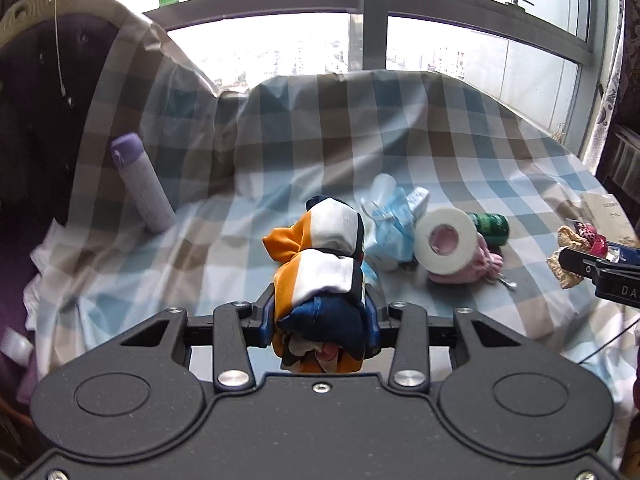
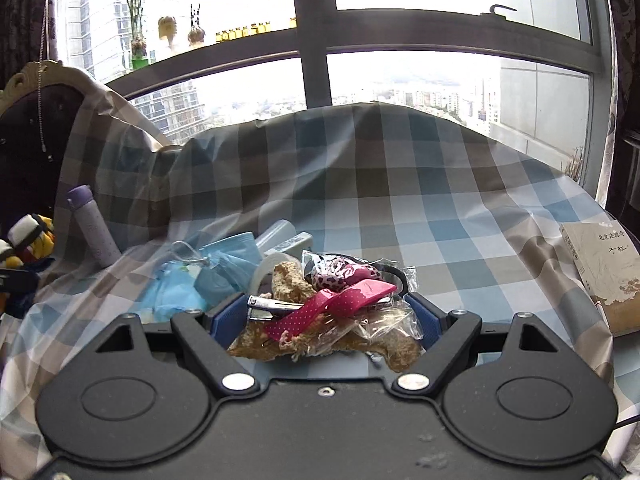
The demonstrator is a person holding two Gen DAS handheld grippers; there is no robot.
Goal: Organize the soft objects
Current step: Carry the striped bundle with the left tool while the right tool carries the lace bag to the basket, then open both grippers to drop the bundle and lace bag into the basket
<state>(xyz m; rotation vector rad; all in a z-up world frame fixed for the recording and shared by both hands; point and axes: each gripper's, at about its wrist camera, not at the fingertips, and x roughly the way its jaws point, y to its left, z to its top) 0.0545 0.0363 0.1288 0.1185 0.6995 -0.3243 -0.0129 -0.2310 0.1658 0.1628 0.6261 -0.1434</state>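
Note:
My left gripper (image 1: pixel 320 320) is shut on a plush toy (image 1: pixel 324 248) in orange, white and navy, which stands up between the blue pads above the checked cloth (image 1: pixel 420 152). My right gripper (image 2: pixel 324 320) is shut on a clear bag of hair accessories (image 2: pixel 332 312) holding a pink dotted ribbon clip, a leopard-print bow and tan spongy pieces. In the left wrist view the right gripper (image 1: pixel 580 264) comes in at the right edge with that bag (image 1: pixel 576 240). At the left edge of the right wrist view the plush toy (image 2: pixel 28 240) shows again.
On the cloth lie crumpled blue face masks (image 1: pixel 386 220), a white tape roll (image 1: pixel 444 240), a pink soft pouch (image 1: pixel 476 268) and a green can (image 1: pixel 490 226). A purple-capped bottle (image 1: pixel 142 184) leans at the left. A book (image 2: pixel 604 272) lies at the right edge. A window stands behind.

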